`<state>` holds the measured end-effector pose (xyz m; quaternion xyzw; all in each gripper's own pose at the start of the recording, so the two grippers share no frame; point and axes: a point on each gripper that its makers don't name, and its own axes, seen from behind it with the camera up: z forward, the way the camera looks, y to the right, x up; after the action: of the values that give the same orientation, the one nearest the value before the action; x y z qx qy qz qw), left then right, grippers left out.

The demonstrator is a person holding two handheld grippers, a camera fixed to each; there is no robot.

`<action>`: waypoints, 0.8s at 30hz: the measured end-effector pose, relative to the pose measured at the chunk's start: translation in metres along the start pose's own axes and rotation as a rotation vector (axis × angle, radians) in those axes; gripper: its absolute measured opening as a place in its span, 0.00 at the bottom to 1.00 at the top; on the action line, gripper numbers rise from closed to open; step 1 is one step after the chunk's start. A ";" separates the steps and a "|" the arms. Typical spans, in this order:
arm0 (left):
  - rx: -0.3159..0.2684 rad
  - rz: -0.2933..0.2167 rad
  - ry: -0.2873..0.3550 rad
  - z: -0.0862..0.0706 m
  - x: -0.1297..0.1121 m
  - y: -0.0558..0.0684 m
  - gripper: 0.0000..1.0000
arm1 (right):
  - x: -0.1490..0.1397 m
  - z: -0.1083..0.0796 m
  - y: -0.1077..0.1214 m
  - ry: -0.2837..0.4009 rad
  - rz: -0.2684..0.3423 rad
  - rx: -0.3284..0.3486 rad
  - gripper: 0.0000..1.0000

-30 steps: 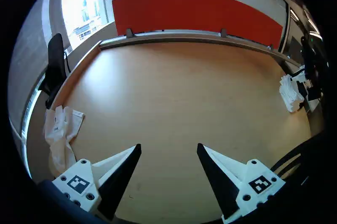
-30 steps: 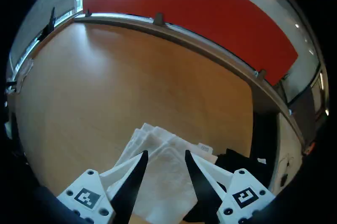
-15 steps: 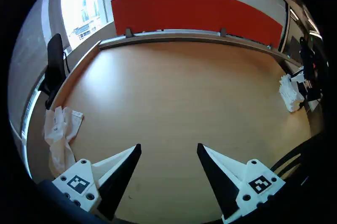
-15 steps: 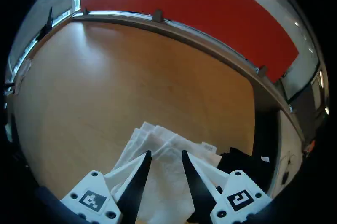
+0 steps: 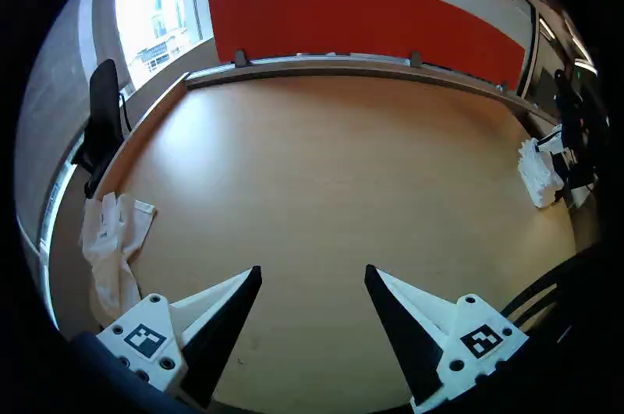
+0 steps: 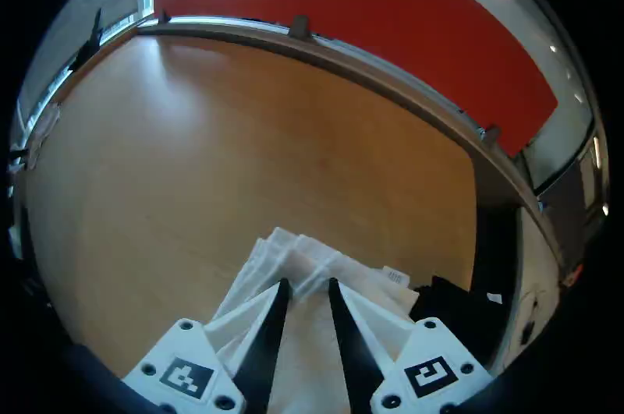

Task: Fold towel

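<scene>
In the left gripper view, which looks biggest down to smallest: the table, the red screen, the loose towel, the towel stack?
1. table
2. red screen
3. loose towel
4. towel stack
This is as seen only: the screen stands farthest off, so it may truly be larger.

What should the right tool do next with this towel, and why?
Probably close the right tool the last bit before lifting. Its fingers stand narrow around a raised fold of the white towel, but a firm grip can't be confirmed. The left tool is open over the table, away from the cloth.
</scene>
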<state>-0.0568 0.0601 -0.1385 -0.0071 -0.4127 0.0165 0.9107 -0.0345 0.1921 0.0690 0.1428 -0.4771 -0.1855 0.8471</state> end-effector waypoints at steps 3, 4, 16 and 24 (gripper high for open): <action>0.000 0.001 -0.001 0.000 0.000 0.000 0.99 | -0.001 0.000 -0.001 -0.001 -0.005 0.003 0.25; 0.000 0.001 -0.001 0.001 0.000 0.000 0.99 | -0.001 0.000 -0.001 -0.002 -0.006 0.002 0.24; -0.002 0.003 -0.001 -0.002 -0.002 0.001 0.99 | -0.004 -0.003 -0.004 0.006 0.010 0.017 0.06; -0.006 0.005 0.002 -0.004 -0.001 0.002 0.99 | 0.000 -0.008 -0.012 0.030 0.016 0.042 0.05</action>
<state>-0.0548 0.0622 -0.1417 -0.0111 -0.4119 0.0177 0.9110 -0.0300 0.1823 0.0604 0.1594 -0.4690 -0.1665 0.8526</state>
